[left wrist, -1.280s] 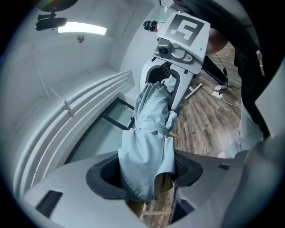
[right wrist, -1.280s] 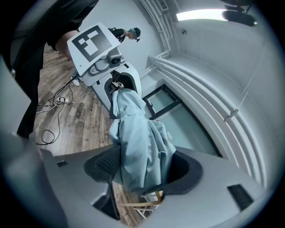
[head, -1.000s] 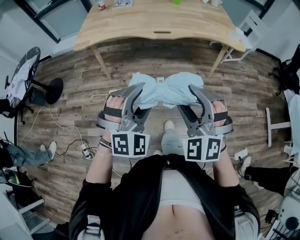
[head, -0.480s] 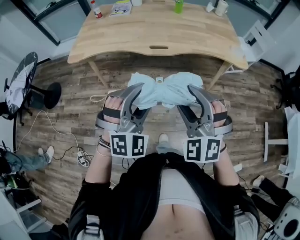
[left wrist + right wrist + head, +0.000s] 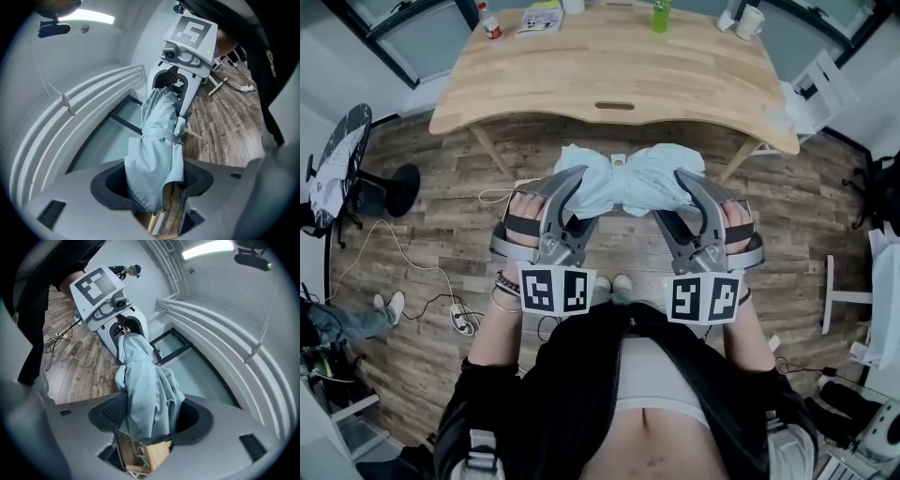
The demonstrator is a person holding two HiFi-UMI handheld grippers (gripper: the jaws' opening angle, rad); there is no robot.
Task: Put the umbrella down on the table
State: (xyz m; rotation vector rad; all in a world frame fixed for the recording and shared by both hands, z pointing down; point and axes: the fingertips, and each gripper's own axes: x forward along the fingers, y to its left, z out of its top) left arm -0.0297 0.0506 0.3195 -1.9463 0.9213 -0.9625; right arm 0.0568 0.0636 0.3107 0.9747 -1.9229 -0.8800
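Both jaw pairs around umbrella (image 5: pixel 623 181)

The umbrella (image 5: pixel 628 183) is matt, creased pale-blue cloth. The table (image 5: pixel 609 66) is smooth light wood; the floor (image 5: pixel 441 206) rougher, grained planks.

You are working with one umbrella (image 5: pixel 623 183), two claws (left claw (image 5: pixel 584 197), right claw (image 5: pixel 672 195)), one desk (image 5: pixel 619 66), two bottles (green bottle (image 5: pixel 661 14), red-capped bottle (image 5: pixel 490 19)) and one booklet (image 5: pixel 542 17).

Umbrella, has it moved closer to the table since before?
Yes. The umbrella is closer to the table; the strip of floor between them has narrowed, but it's not over the table yet.
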